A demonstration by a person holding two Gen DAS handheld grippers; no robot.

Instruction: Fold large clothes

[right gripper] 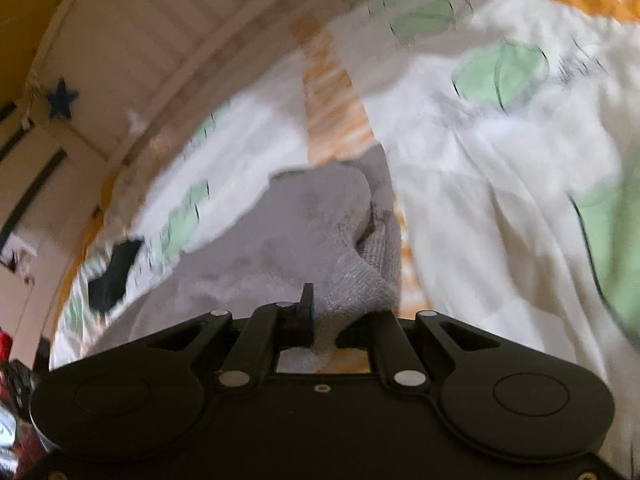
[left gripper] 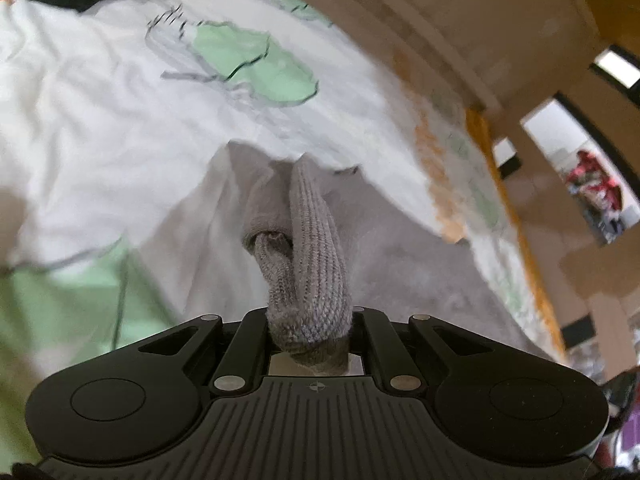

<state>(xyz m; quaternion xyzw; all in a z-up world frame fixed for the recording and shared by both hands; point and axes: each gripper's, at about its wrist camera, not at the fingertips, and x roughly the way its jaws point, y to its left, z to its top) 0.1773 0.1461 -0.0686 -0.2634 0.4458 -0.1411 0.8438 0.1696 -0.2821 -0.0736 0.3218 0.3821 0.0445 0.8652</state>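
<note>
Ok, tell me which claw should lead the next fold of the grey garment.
Neither is clearly better placed: the left claw and the right claw are both shut on a ribbed edge of the grey garment, above the white and green sheet. Probably move both together.

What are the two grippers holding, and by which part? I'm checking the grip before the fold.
Both hold the grey knit garment: the left gripper clamps a bunched ribbed edge, the right gripper another bunched ribbed part. Which hem or cuff cannot be told.
</note>
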